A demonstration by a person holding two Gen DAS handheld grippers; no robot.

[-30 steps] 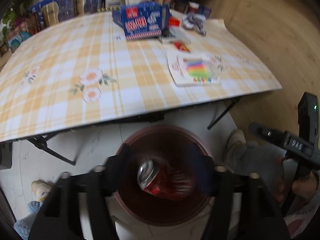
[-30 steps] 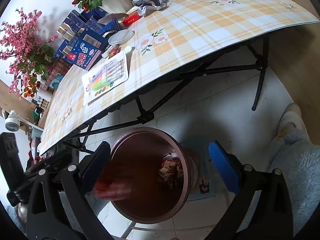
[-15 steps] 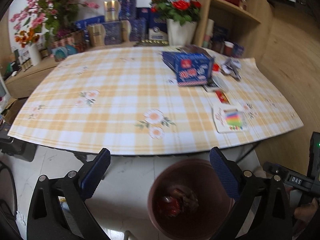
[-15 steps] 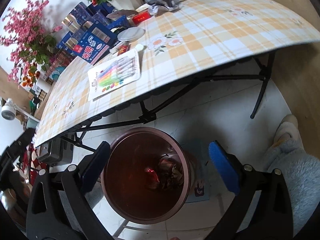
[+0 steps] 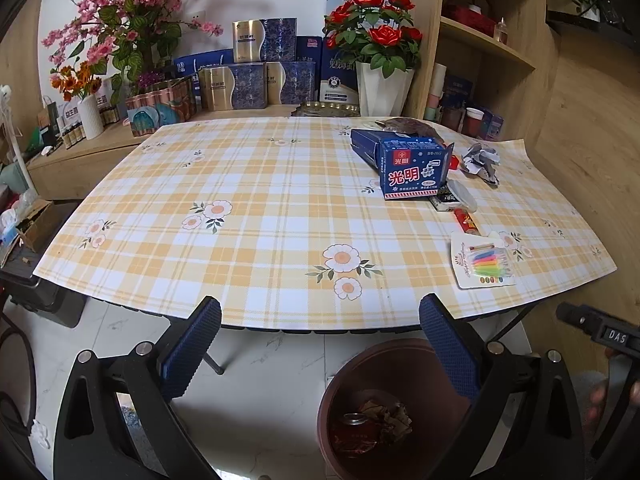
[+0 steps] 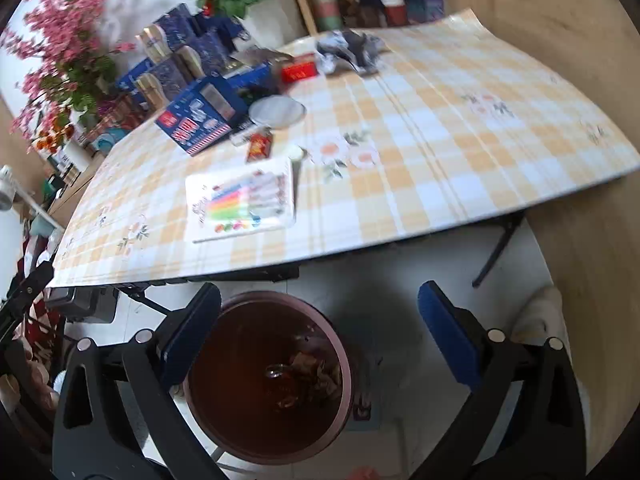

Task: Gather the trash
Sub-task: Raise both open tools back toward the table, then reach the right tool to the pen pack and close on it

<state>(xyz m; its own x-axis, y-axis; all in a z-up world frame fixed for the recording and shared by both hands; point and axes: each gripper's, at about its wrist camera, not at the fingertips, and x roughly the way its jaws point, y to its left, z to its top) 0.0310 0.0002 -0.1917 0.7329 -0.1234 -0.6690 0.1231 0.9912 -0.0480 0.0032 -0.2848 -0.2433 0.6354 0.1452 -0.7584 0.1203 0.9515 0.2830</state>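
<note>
My left claw (image 5: 320,344) is wide apart and holds nothing, and its two blue pads (image 5: 191,350) hang in the air in front of the table edge. Down below it, a bit to the right, the brown trash bin (image 5: 416,364) stands on the white floor, and inside I can see a red can (image 5: 356,432) lying next to some brown crumpled scraps (image 5: 390,418). My right claw (image 6: 319,338) is wide apart too, with nothing in it, and it hangs over the same bin (image 6: 240,436), which sits partly under the near edge of the table. That view is a little blurry, so the stuff in the bin looks like a dark lump. The table (image 5: 256,184) has a yellow and white checked cloth with little flowers on it. On its right side there is more stuff to pick up: a flat white pack of bright colored candles (image 5: 482,262) near the front edge, a small red wrapper (image 5: 465,219) just behind it, a round white lid (image 5: 462,195) beside the wrapper, a big blue box (image 5: 412,168) behind the lid, and a gray crumpled paper ball (image 5: 482,160) to the right of the box. Far at the back, red roses in a white vase (image 5: 382,88) stand near blue and gold boxes (image 5: 248,80), with pink flowers (image 5: 132,12) to the left
</note>
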